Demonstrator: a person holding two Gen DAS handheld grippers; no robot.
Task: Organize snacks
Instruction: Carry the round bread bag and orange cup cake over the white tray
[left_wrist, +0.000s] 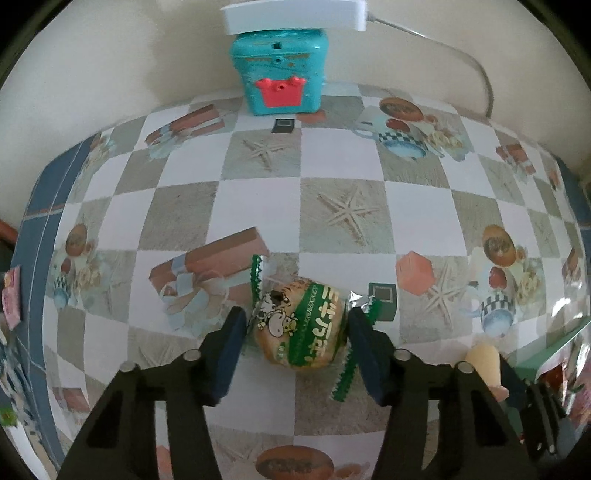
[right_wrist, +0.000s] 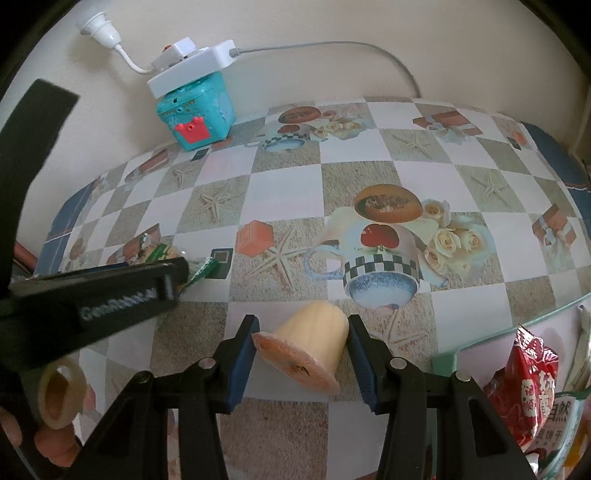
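Left gripper (left_wrist: 297, 332): open, straddling green-wrapped snack (left_wrist: 301, 325). Right gripper (right_wrist: 301, 341): open around pudding cup (right_wrist: 314, 338), right of that snack.

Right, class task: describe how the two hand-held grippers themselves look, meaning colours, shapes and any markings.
Both the left hand-held gripper and the right hand-held gripper are matte black frames with silver round pins and flat dark-blue pads. In the right wrist view, the left one's side carries pale lettering, too blurred to read.

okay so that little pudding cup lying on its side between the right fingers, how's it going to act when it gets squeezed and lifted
The pudding cup lies on its side and tapers, so a nudge would probably roll it in a curve. Its ribbed plastic wall looks smooth and may slip forward out of the right gripper. It looks thin-walled, so a hard squeeze might dent it.
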